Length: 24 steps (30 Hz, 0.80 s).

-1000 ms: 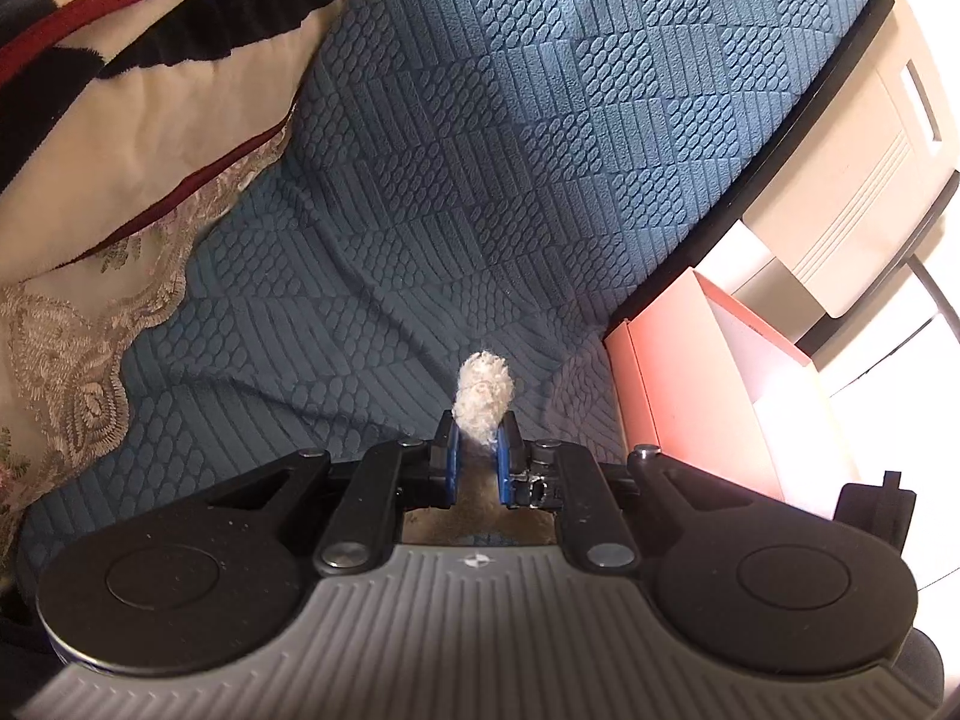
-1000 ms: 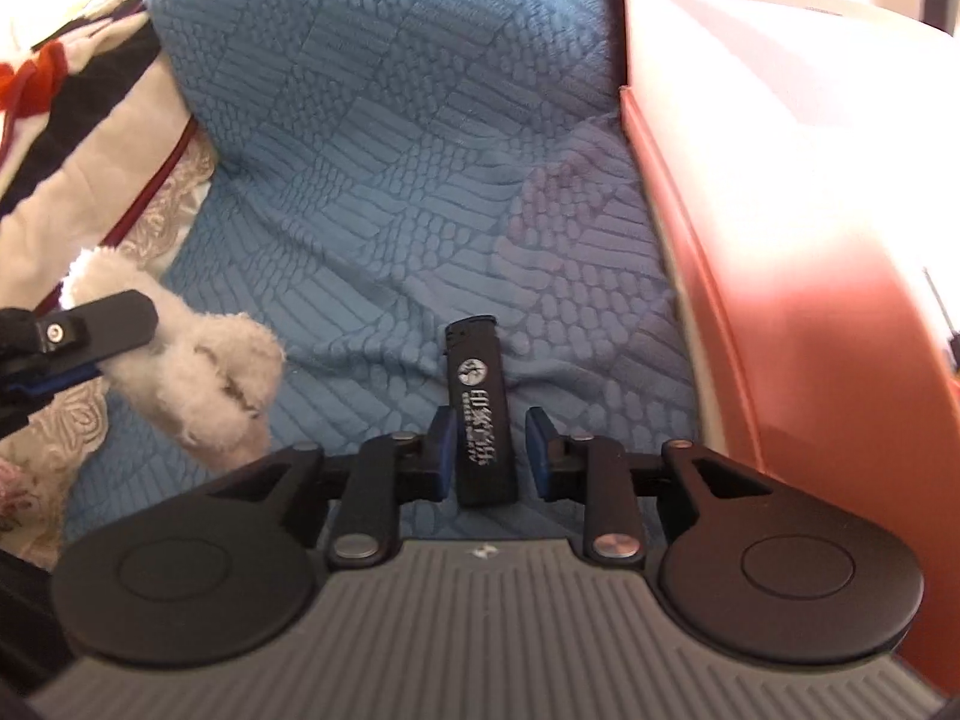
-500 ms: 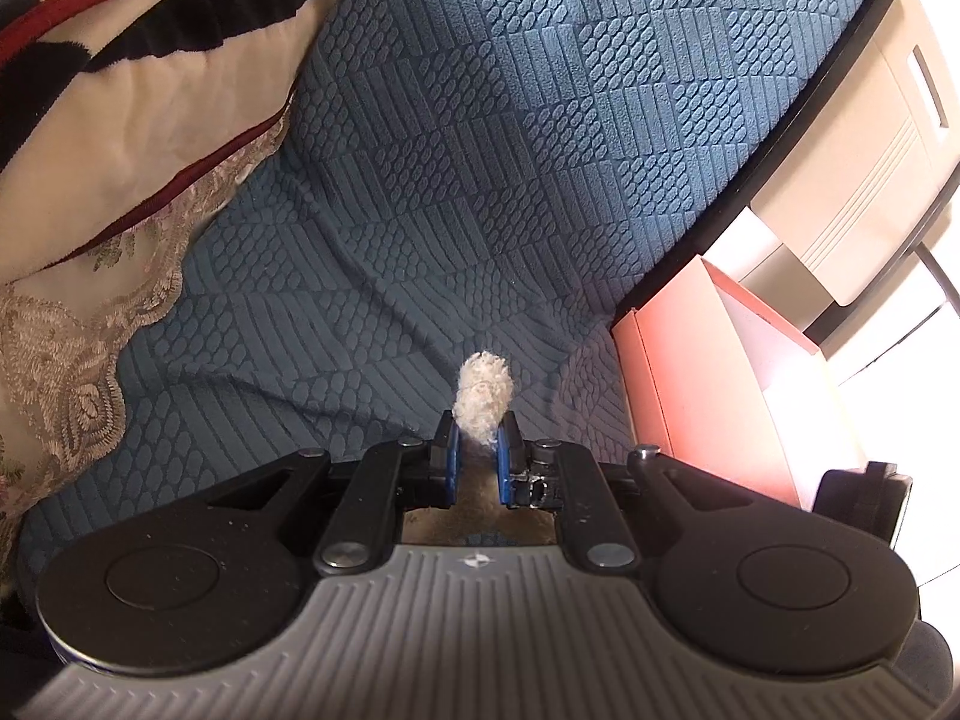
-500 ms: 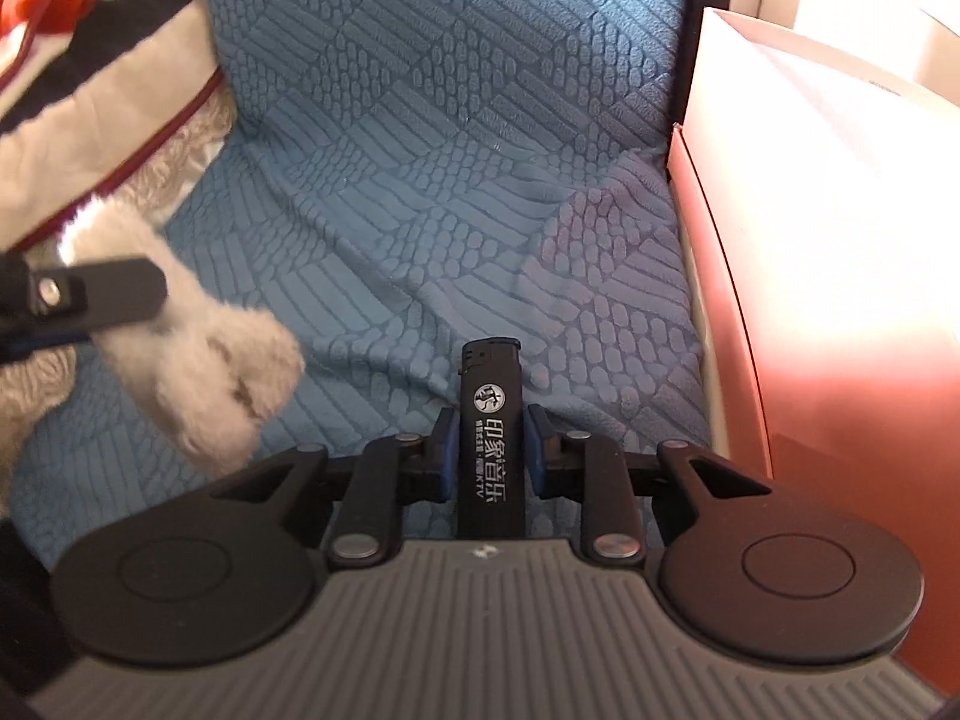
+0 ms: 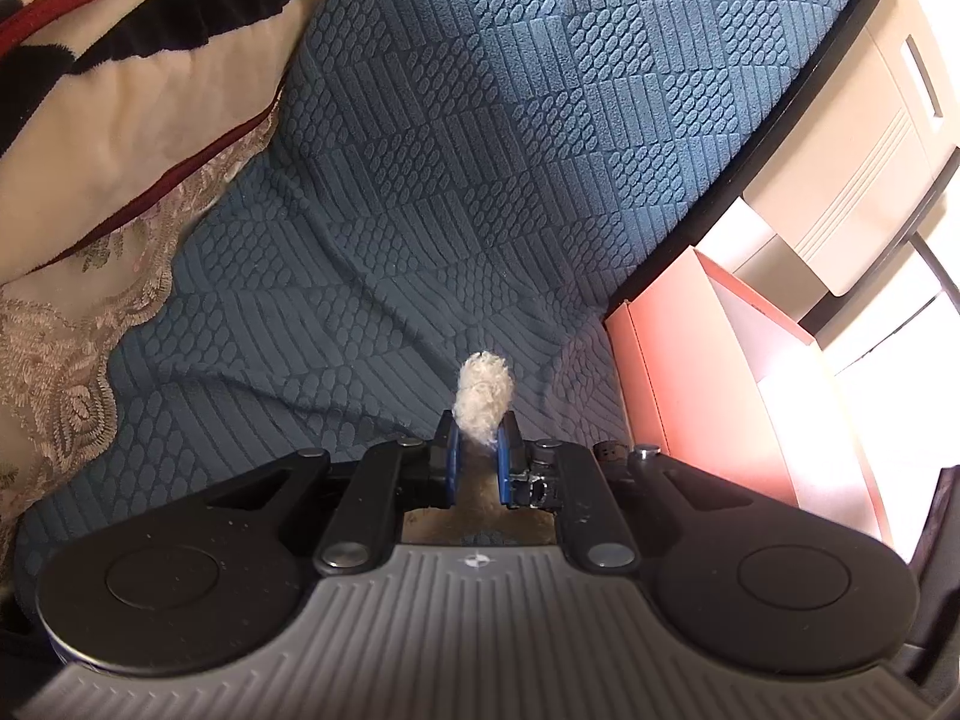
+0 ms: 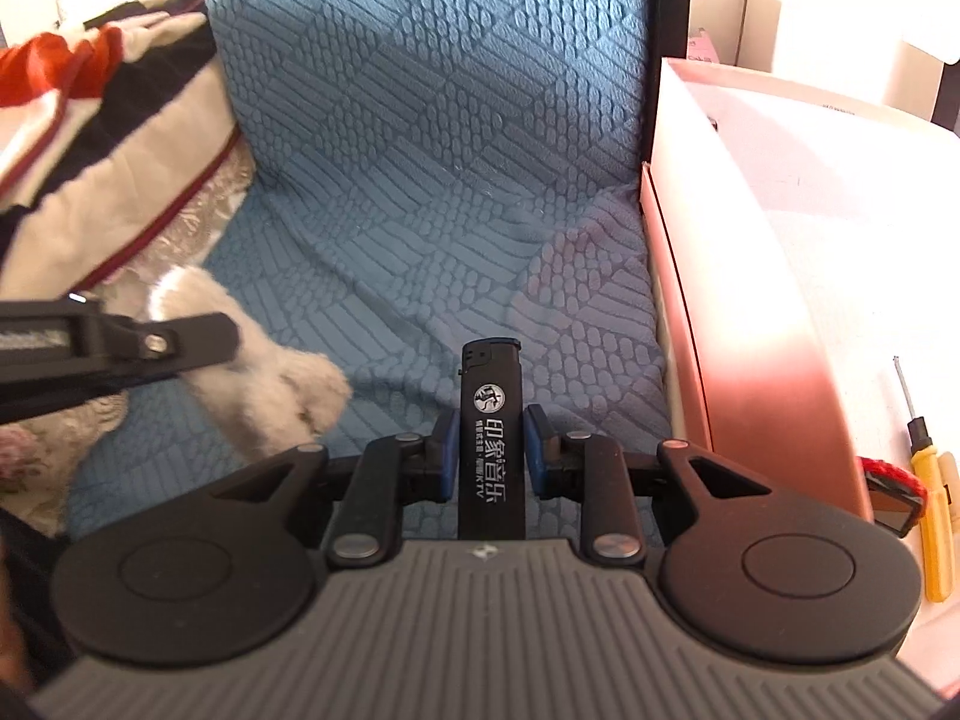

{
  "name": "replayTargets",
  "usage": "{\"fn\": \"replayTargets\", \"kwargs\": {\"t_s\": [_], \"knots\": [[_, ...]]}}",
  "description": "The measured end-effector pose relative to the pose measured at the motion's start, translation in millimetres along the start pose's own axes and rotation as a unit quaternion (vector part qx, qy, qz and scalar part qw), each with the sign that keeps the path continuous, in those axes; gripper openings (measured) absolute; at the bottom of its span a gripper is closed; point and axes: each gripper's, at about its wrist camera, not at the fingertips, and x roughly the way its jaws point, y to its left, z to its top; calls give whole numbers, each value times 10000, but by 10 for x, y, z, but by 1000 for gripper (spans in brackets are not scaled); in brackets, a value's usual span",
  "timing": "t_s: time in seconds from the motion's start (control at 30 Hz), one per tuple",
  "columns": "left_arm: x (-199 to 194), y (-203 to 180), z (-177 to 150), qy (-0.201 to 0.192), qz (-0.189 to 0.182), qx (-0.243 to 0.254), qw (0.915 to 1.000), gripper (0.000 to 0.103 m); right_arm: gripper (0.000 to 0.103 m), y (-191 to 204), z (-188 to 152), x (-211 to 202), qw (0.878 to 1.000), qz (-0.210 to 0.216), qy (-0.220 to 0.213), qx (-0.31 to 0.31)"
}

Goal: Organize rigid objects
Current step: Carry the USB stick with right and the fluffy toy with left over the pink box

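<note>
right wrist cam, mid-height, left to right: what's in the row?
left gripper → fluffy white toy → black lighter in the right gripper → pink box → yellow screwdriver

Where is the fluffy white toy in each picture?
Left wrist view: the fluffy white toy pokes up at lower centre, pinched in the left gripper.
Right wrist view: the same toy is at lower left, held by the black finger reaching in from the left edge.
Shared landmark: the pink box on the right, beside the blue textured cover.
</note>
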Motion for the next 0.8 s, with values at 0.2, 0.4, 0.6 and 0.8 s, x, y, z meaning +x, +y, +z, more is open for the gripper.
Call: {"fn": "replayTargets", "kwargs": {"t_s": [0.2, 0.4, 0.6, 0.8], "knots": [[-22, -30, -13, -22, -62, 57, 10000, 14, 26, 33, 38, -218, 9998, 154, -83, -23], [-91, -57, -19, -88, -218, 89, 9997, 14, 26, 37, 17, -403, 9996, 248, -141, -5], [-165, -195, 6, -204, -343, 149, 9991, 14, 26, -26, 65, -604, 9991, 299, -309, 45], [-247, -451, 151, -367, -512, 385, 9973, 14, 26, -203, 230, -863, 9974, 342, -622, 92]]}}
